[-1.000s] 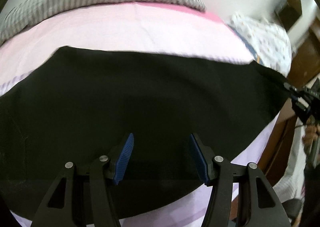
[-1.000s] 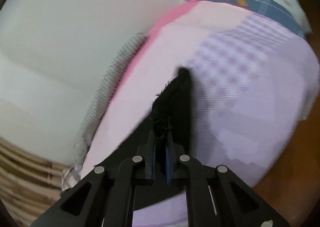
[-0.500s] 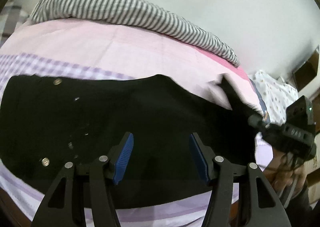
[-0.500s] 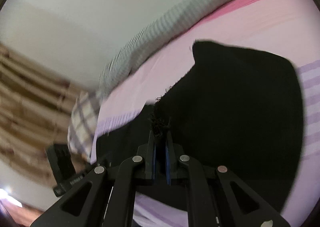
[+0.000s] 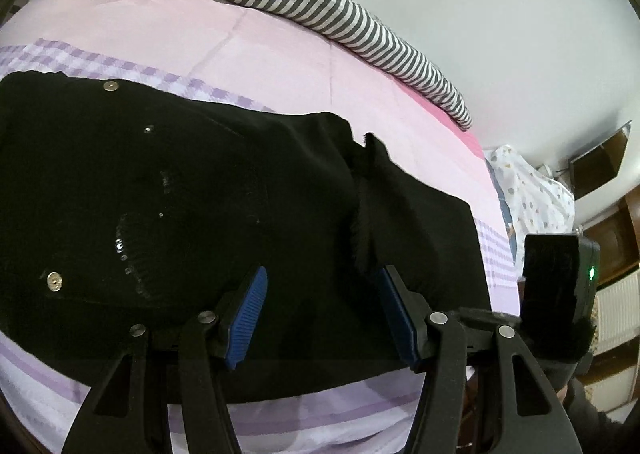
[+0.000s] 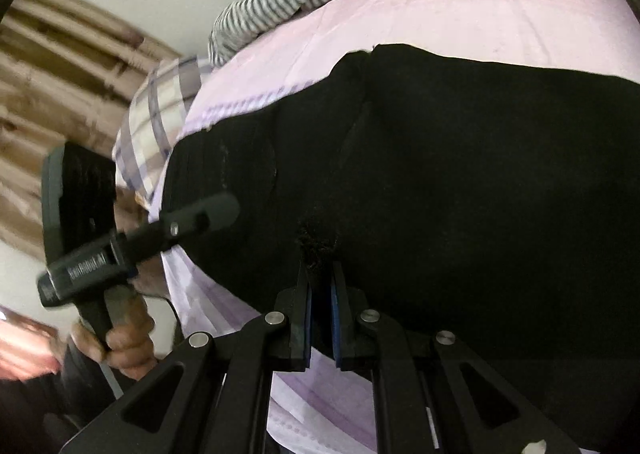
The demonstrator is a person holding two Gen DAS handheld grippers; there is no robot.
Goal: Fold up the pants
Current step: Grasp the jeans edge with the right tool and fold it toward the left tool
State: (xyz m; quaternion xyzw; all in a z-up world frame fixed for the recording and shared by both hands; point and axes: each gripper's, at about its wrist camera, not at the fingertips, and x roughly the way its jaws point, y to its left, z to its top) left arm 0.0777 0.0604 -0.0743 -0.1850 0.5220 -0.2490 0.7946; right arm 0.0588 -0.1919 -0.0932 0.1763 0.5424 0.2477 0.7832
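Black pants [image 5: 208, 214] lie across a pink and lilac bed sheet [image 5: 280, 54], waist with metal snaps at the left, a leg end folded back over the middle. My left gripper [image 5: 320, 302] is open and empty just above the pants' near edge. In the right wrist view the pants [image 6: 460, 174] fill the middle. My right gripper [image 6: 320, 286] is shut on the frayed hem of the pants leg [image 6: 316, 246], low over the folded cloth. The left gripper's body [image 6: 132, 238] shows at the left there.
A grey striped pillow or blanket [image 5: 320, 10] lies along the far edge of the bed by the white wall. A dotted white cloth [image 5: 528, 190] lies at the right end. Wooden furniture [image 5: 608, 238] stands beyond the bed. A checked cloth [image 6: 156, 122] lies at the bed's left end.
My right gripper has carried the leg hem across and down onto the pants, folding the leg over. The left gripper has stayed open and shifted toward the waist end.
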